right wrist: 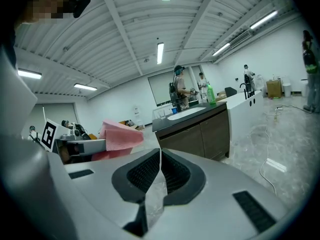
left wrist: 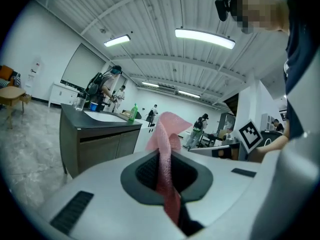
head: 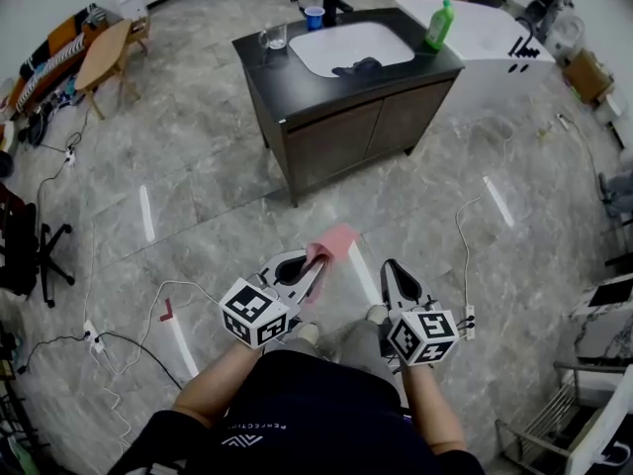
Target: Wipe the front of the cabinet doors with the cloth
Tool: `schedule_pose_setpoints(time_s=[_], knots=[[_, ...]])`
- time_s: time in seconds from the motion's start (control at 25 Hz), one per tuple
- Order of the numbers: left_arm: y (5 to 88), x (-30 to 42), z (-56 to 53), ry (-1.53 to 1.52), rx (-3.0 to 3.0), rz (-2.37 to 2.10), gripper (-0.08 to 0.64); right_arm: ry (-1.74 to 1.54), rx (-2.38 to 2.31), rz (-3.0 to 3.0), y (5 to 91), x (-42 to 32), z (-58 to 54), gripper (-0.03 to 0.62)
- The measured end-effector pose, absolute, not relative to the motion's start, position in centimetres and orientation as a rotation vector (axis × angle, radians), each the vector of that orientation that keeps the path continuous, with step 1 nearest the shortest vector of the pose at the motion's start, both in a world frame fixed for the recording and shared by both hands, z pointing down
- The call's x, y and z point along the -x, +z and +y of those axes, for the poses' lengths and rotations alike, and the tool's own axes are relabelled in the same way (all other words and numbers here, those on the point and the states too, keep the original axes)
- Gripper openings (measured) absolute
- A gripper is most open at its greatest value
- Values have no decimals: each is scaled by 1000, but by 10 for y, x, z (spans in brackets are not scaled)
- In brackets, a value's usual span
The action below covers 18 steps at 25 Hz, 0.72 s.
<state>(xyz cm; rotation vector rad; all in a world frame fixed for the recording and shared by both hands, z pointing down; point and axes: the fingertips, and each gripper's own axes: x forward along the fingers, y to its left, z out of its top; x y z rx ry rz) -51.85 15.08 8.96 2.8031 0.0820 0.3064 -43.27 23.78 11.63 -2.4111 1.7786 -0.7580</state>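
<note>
Pink cloth (head: 334, 239) sits pinched in the left gripper (head: 315, 265), ready for the cabinet doors (head: 368, 133) well ahead. The right gripper (head: 394, 277) is pressed together, empty.

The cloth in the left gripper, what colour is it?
Pink woven cloth, best in the left gripper view.

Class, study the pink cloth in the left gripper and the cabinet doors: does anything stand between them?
Nothing visible does. The left gripper is shut on the pink cloth, and only floor with flat white tape strips lies between it and the cabinet doors. A white cable lies off to the right, outside that path.
</note>
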Motion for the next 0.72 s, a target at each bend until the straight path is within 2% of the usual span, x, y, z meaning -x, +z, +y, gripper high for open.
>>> schedule_pose_setpoints(time_s=[0.24, 0.72], knots=[[99, 474, 153, 333, -2797, 6, 9, -726, 2393, 1799, 113, 375, 243, 38], [101, 339, 214, 295, -2800, -131, 9, -765, 2360, 1917, 117, 238, 305, 38]])
